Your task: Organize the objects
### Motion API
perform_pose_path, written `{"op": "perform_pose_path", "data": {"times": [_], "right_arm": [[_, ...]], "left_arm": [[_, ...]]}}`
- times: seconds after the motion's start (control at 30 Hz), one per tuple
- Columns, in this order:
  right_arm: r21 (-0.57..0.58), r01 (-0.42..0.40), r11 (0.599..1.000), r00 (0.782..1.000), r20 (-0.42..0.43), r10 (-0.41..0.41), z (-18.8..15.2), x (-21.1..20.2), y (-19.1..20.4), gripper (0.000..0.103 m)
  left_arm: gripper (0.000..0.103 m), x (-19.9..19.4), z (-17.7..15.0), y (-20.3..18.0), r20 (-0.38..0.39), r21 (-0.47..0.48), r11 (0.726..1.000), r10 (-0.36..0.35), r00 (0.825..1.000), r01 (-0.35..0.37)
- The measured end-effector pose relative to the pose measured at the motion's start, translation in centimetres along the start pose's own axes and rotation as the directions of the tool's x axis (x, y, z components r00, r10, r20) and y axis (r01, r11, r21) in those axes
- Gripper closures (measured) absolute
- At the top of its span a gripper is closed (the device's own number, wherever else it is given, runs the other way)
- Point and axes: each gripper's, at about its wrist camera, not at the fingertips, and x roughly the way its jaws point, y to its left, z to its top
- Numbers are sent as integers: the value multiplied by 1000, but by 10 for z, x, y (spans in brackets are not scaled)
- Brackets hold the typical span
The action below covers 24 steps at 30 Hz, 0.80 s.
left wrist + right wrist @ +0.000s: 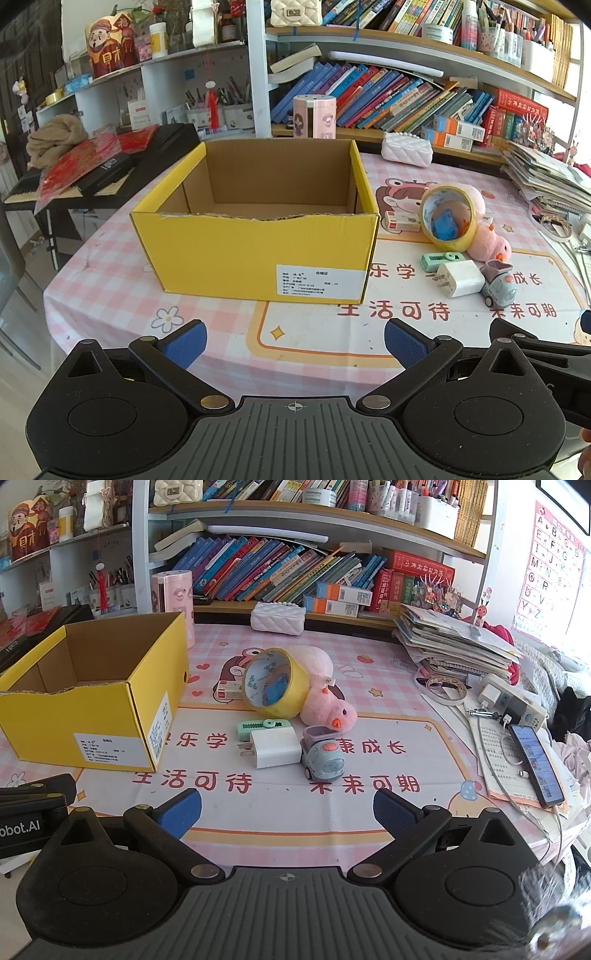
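Note:
An open yellow cardboard box (255, 247) (92, 720) stands on the pink checked tablecloth, and what I see of its inside holds nothing. To its right lie a yellow tape roll (275, 686) (448, 216), a pink plush chick (327, 707) (487, 245), a white charger plug (273, 747) (461, 277), a green stapler-like item (264, 724) (441, 257), a small toy car (323, 760) (498, 284) and a small red-and-white box (227, 691). My left gripper (295, 345) is open in front of the box. My right gripper (288, 812) is open, short of the plug and car.
A white quilted pouch (277, 617) lies at the table's back. A stack of papers (454, 642), a power strip (517, 705) and a phone (535, 768) on its cable fill the right side. Bookshelves stand behind. A dark side table (110, 173) stands left of the box.

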Motion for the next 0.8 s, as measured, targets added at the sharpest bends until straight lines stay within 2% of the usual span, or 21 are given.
{"op": "perform_pose_path", "data": {"times": [0.8], "right_arm": [[-16,-3,1000,1000,-11,3,2,1,10,9]], "left_arm": [[0,5,-1,6,-5,17,1000,-25,1000,25]]}}
